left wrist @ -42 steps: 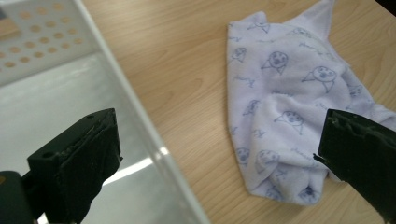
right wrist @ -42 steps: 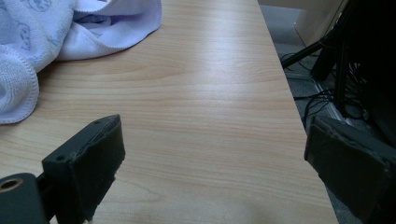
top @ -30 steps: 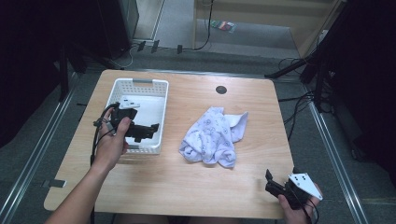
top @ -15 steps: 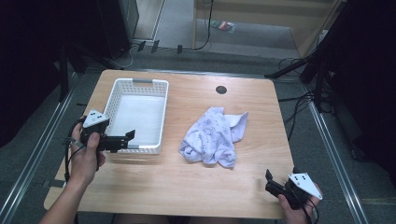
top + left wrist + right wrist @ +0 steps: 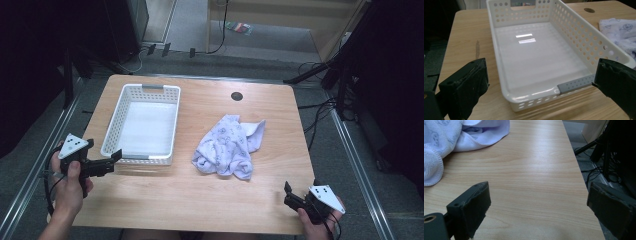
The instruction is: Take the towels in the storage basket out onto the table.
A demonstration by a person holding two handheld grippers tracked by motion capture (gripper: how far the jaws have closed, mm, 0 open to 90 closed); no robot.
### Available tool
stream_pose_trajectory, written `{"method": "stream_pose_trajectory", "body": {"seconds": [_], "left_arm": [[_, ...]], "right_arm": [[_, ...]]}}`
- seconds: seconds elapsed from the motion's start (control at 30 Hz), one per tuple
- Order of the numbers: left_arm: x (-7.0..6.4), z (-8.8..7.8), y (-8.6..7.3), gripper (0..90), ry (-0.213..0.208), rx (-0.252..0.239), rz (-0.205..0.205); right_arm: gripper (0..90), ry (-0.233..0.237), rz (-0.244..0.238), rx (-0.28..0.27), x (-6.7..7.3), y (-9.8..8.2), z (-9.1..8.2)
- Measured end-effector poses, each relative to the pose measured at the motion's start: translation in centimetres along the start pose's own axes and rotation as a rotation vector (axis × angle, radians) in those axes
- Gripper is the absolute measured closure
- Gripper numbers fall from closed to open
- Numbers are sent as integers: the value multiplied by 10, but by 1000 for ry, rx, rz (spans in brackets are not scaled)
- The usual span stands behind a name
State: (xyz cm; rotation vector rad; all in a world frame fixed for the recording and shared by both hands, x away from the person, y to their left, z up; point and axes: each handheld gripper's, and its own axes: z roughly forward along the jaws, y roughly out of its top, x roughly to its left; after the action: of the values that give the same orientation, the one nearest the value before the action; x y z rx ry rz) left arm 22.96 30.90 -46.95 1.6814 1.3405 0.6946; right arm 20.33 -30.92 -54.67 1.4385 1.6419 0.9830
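High view, left to right: at the table's [image 5: 200, 195] near left edge, left hand [image 5: 70, 182] wrapped around the left gripper [image 5: 107, 164], jaws spread and pointed right toward the near short end of the basket [image 5: 114, 131], tips just beside its rim but not touching. White perforated basket lengthwise on the left half of the wooden table, nothing inside. Right of it, apart from it, a crumpled pale lilac towel [image 5: 229, 146] near the table's middle. Farther back, a small dark round hole [image 5: 236, 96] in the tabletop. At the near right corner, right gripper [image 5: 291, 196] held in the right hand [image 5: 320, 225], jaws spread, aimed left over bare wood, well apart from the towel. Left gripper view: two black jaws wide apart at the bottom corners, basket [image 5: 499, 60] straight ahead between them, grey strip [image 5: 576, 83] on its near rim, towel edge [image 5: 621, 32] at far right. Right gripper view: jaws wide apart over bare wood, nothing held, towel [image 5: 454, 137] at upper left, table edge and floor cables at right.
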Motion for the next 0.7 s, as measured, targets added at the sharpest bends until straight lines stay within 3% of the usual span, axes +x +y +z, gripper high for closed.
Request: {"method": "stream_pose_trajectory", "body": {"seconds": [0.27, 0.5, 0.7], "left_arm": [[26, -7, -30, 0, 57, -26, -29], [44, -12, -54, 0, 76, -36, -80], [55, -16, -69, 0, 70, -52, -89]], "right_arm": [[51, -1, 2, 1, 0, 0, 0], [51, -1, 2, 2, 0, 0, 0], [52, -2, 3, 2, 0, 0, 0]]}}
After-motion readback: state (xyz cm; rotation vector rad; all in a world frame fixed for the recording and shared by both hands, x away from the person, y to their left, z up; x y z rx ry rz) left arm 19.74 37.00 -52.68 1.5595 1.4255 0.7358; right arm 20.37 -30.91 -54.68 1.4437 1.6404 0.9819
